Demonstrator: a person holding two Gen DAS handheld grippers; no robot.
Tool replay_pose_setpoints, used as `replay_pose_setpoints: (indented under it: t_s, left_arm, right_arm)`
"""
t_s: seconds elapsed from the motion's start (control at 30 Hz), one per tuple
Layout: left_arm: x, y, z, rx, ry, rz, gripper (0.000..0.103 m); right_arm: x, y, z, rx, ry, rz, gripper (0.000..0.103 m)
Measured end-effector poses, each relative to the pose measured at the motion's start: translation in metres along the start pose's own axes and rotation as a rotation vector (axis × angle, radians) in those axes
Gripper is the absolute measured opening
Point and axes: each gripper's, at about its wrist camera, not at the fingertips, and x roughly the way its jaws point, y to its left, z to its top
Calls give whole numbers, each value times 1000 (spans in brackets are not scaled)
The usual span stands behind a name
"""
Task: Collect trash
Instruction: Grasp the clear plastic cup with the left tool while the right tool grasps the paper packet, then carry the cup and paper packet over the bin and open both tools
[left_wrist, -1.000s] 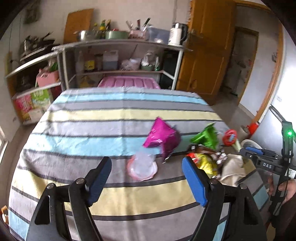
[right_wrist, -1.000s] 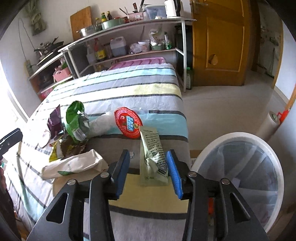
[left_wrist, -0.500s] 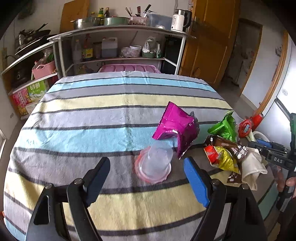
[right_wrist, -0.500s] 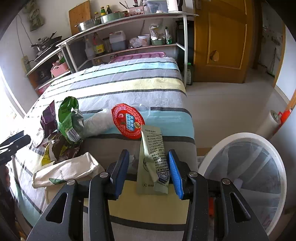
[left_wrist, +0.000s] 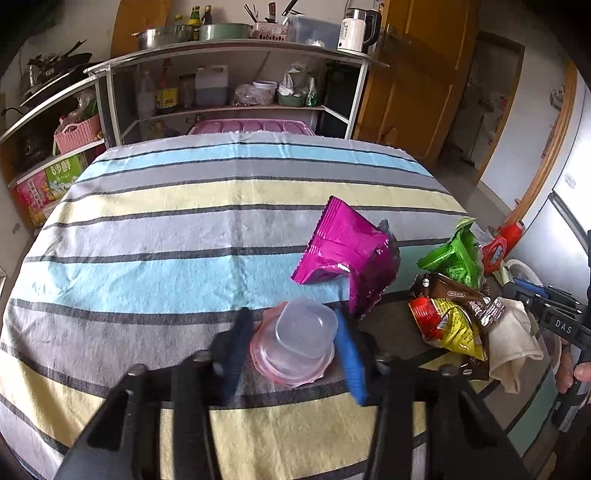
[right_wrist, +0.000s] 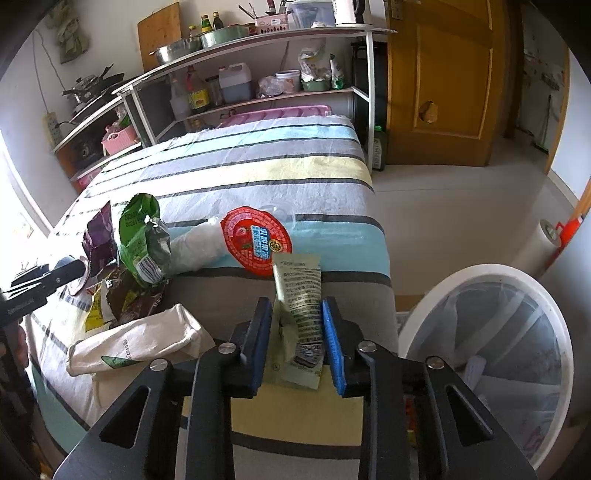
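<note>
Left hand-held gripper (left_wrist: 291, 345): jaws closing around clear plastic cup (left_wrist: 303, 332) on striped counter (left_wrist: 184, 221), contact unclear from blur. Magenta wrapper (left_wrist: 347, 251) just beyond. Right hand-held gripper (right_wrist: 297, 339): clamped on pale green packet (right_wrist: 299, 295). White bin (right_wrist: 491, 354) at right.

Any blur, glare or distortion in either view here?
Left wrist view: the left tool is motion-smeared around the clear plastic cup, while the striped tablecloth stays sharp. Right wrist view: crisp on the right tool and pale green packet, with window light blown out at left. Both views show fisheye bending and dark corners.
</note>
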Motion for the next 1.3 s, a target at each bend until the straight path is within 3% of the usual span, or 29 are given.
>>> replay_pose_setpoints:
  t_s: [0.17,0.73,0.93,1.3]
  left_arm:
    - [-1,-1,1,2,-8,-4,33]
    - [-32,-12,-3,15,-67,-21,33]
    - [-51,-35,2,61,-109,-65,33]
    - [-60,-84,8,147,-128,-137,33]
  right_arm:
    - [-3,1,-1,6,-4,13,25]
    - [-28,-1,-7,54,-64,83,23]
    - [-38,-2,-11,77,-81,129,23]
    - [-46,-18,-24,127,-81,119,23]
